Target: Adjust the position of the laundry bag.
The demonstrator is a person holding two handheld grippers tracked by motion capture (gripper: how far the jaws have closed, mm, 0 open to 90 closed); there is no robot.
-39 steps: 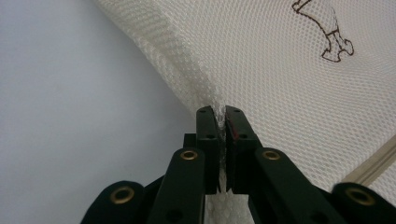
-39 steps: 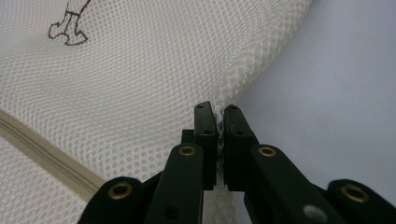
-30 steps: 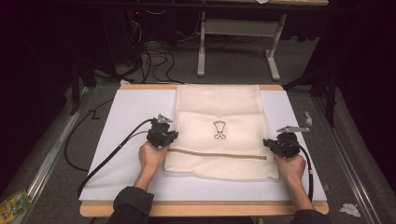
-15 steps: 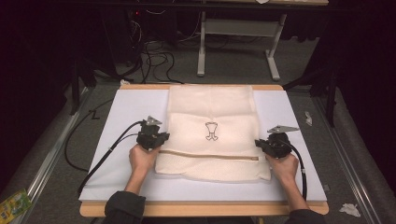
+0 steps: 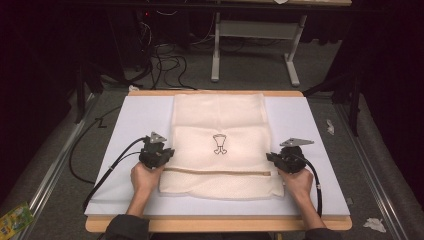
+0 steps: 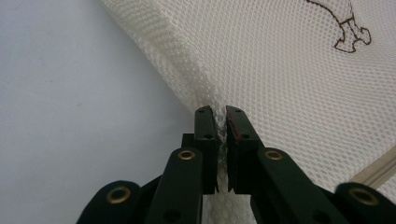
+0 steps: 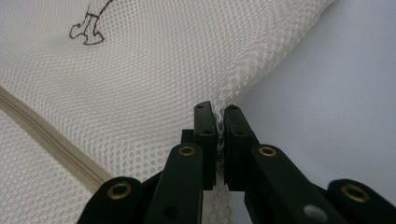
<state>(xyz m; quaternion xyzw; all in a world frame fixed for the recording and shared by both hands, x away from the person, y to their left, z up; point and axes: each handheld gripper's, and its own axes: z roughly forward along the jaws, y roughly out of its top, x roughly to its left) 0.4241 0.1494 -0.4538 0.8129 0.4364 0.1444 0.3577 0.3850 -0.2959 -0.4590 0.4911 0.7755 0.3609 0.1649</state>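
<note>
Item: cream mesh bag (image 5: 220,145), laid flat at the middle of the tabletop (image 5: 310,117), on a white sheet (image 5: 130,125) that covers nearly all of the wooden top.

Edges and room: we note bare white sheet at 9 o'clock and at 3 o'clock of the bag, a broad strip on each side. At 12 o'clock the bag's far edge lies at, or just short of, the tabletop's far rim; from the high view we cannot tell which. At 6 o'clock a narrower band of sheet separates the bag's near edge from the wooden rim. Nothing else lies on the sheet.

Hold: the left gripper (image 5: 167,152) is clamped on the bag's 9 o'clock side edge, mesh pinched between its closed jaws, as the left gripper view (image 6: 220,126) confirms. The right gripper (image 5: 271,159) is likewise clamped on the 3 o'clock side edge, mesh bunched between its jaws (image 7: 218,123). A hand backs each gripper from 6 o'clock; a black cable (image 5: 107,172) trails off the left one.

Appearance: fine honeycomb netting, pale cream. A small brown outline emblem (image 5: 220,144) sits at the centre. A tan zipper band (image 5: 217,172) runs across near the 6 o'clock edge. A crosswise fold line shows above the emblem.
</note>
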